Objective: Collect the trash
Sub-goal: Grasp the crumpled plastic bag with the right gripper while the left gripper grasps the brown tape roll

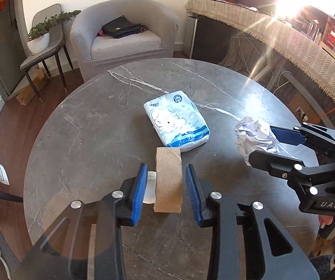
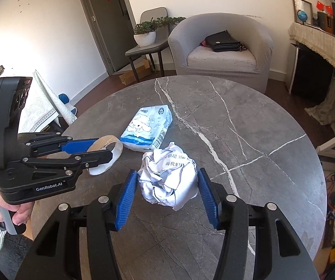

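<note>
A brown cardboard tape roll point(image 1: 168, 182) stands on edge on the round grey marble table point(image 1: 85, 128). It sits between the blue pads of my left gripper point(image 1: 166, 170), with a narrow gap on each side, so the gripper is open. A white strip point(image 1: 150, 186) lies against the roll's left side. A crumpled paper ball point(image 2: 167, 179) rests on the table between the pads of my right gripper point(image 2: 167, 172), which flank it closely without squeezing it. The right wrist view shows the left gripper point(image 2: 104, 149) around the roll point(image 2: 106, 143). The left wrist view shows the right gripper point(image 1: 260, 143) at the ball point(image 1: 253, 135).
A blue and white tissue pack point(image 1: 178, 121) lies mid-table just beyond the roll. Past the table stand a grey armchair point(image 1: 125, 30) with a black bag, a chair with a potted plant point(image 1: 39, 37), and a cloth-covered counter point(image 1: 284, 28). A hand point(image 2: 4, 210) holds the left gripper's handle.
</note>
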`<state>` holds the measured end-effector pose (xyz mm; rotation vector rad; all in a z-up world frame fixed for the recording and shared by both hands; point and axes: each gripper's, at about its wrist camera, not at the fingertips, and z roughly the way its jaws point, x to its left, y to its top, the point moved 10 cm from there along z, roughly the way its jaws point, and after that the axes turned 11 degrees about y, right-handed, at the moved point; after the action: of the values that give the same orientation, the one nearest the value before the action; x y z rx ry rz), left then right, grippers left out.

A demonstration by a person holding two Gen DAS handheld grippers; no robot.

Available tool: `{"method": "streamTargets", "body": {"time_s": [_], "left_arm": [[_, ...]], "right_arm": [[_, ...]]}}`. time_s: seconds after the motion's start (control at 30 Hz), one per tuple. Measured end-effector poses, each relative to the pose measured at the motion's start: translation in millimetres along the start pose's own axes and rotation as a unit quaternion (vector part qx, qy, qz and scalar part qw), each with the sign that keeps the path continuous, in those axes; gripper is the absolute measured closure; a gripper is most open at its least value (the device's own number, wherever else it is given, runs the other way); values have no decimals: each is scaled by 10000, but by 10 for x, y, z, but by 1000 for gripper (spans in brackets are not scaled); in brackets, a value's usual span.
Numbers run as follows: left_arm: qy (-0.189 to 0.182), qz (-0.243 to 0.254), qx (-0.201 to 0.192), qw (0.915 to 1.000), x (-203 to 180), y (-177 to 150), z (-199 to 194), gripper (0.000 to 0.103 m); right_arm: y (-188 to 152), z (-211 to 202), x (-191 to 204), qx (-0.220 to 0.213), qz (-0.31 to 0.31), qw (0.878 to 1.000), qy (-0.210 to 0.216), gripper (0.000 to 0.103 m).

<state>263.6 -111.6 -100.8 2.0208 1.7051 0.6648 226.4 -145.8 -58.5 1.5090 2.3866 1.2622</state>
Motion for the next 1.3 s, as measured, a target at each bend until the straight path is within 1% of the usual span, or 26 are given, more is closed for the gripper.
{"method": "streamTargets", "body": {"time_s": [0.03, 0.07, 0.27, 0.47, 0.6, 0.7, 0.77, 0.83, 1.03, 1.3], "left_arm": [[-9, -39, 4, 10000, 14, 1, 18, 77], [-12, -78, 7, 10000, 26, 3, 28, 81], [-145, -382, 27, 9992, 91, 34, 7, 81], [-631, -709, 138, 9954, 67, 4, -110, 81], [-959, -912, 244, 9909, 22, -65, -173, 81], [-1089, -1020, 294, 9884, -5, -138, -219, 81], [-1320, -1142, 398, 9838, -41, -194, -236, 81], [-1438, -1244, 484, 9806, -66, -258, -254, 81], [-1365, -1311, 499, 9807, -43, -400, -345, 81], [-1239, -1414, 390, 9814, 162, -574, -628, 81]], "right_arm": [[-5, -3, -7, 6, 6, 10000, 5, 49], [-7, -9, -13, 4, 11, 10000, 9, 49], [6, -41, 19, -18, -6, 10000, 41, 49], [39, -98, 66, -62, -28, 10000, 48, 49], [63, -143, 114, -86, -70, 9999, 48, 49], [85, -176, 140, -105, -98, 9999, 40, 49], [101, -201, 155, -125, -108, 9999, 32, 49], [117, -230, 166, -151, -114, 9998, 13, 49], [172, -311, 250, -202, -182, 9996, 11, 49], [187, -329, 484, -176, -382, 9991, 51, 49]]}}
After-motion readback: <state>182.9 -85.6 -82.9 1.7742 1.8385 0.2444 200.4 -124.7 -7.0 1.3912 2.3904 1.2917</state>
